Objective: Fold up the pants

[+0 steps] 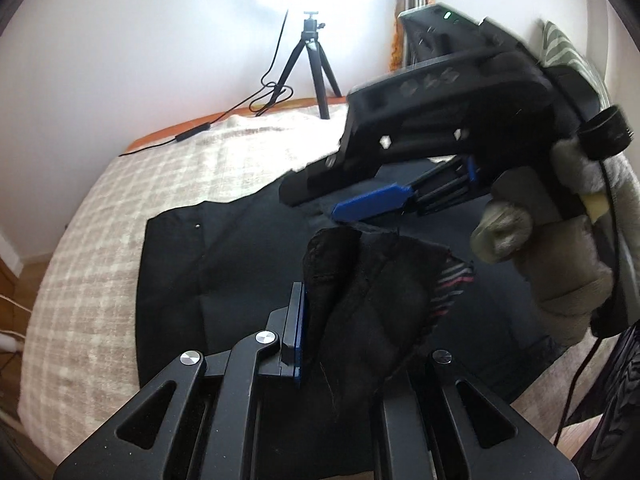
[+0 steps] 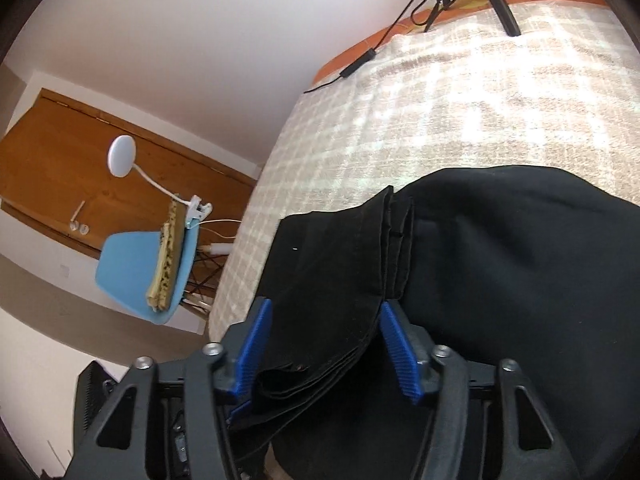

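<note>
The black pants [image 1: 224,272] lie spread on a bed covered with a beige checked blanket [image 1: 120,208]; no box, basket or other container shows in either view.

The left gripper [image 1: 320,320] is clamped tight on a bunched handful of the pants' fabric, which stands up between its jaws and shows a bit of striped lining on the right side of the bunch. The right gripper [image 2: 328,344], held in a grey gloved hand [image 1: 560,248], has its blue pads [image 2: 400,352] standing apart. A folded edge of several stacked layers of the pants runs between them. Whether the left pad touches the cloth cannot be told, but the pads do not squeeze it. In the left wrist view this gripper hangs over the pants' far part, just beyond the left gripper's bunch.

The pants' left edge sits well in from the bed's left side, leaving a wide band of bare blanket there and more beyond the pants toward the wall. At the far edge of the bed stand a small black tripod [image 1: 308,68] and a trailing black cable [image 1: 208,128]. Beside the bed, a blue chair [image 2: 136,268] carries folded cloth and a clip lamp [image 2: 124,156].
</note>
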Demonstrator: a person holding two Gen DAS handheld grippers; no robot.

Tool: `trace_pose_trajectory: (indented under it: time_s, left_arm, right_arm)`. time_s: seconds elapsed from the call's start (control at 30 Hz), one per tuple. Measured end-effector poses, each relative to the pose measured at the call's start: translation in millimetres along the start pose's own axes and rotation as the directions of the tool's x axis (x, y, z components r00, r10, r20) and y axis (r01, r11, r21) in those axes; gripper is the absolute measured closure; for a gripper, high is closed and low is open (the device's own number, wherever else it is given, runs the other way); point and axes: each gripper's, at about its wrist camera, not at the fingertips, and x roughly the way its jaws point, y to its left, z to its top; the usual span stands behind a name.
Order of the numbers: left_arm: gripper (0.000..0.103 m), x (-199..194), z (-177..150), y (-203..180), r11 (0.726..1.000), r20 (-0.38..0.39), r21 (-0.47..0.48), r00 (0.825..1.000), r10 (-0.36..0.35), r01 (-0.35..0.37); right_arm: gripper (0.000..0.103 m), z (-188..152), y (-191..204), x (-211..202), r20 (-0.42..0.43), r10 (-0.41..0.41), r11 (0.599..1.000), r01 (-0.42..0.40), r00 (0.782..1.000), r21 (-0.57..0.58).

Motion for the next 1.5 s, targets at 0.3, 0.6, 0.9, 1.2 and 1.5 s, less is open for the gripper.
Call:
trace_pose_trajectory:
  time_s: [0.3, 0.6, 0.9, 1.2, 1.5]
  left_arm:
    - [0.095, -18, 7, -2, 0.999, 0.066, -0.02, 0.998, -0.025, 0.027]
    - [0.083, -17, 5, -28, 0.995, 0.014, 0.026, 0.995, -0.098, 0.098]
    - [0.055, -62, 12, 14, 0.968, 0.028, -0.071, 0.97, -0.24, 0.241]
    - [0.055, -9, 29, 44, 0.99, -0.093, -0.098, 0.989, -0.111, 0.102]
    - [0.055, 14, 41, -7, 0.986, -0.12, 0.032, 0.98, -0.161, 0.166]
  right_arm:
    - [0.032, -10, -10, -23, 0.021, 0.023, 0.998, -0.025, 1.0, 0.064]
    - [0.101, -18, -2, -14, 0.0, -0.032, 0.999, 0.032, 1.0, -0.007]
    - [0.102, -21, -9, -68, 0.134, -0.162, 0.984, 0.17, 0.978, -0.051]
    - [0.102, -40, -21, -118, 0.195, -0.254, 0.963, 0.265, 0.947, -0.036]
    - [0.102, -64, -59, -197, 0.289, -0.345, 0.938, 0.335, 0.893, 0.086]
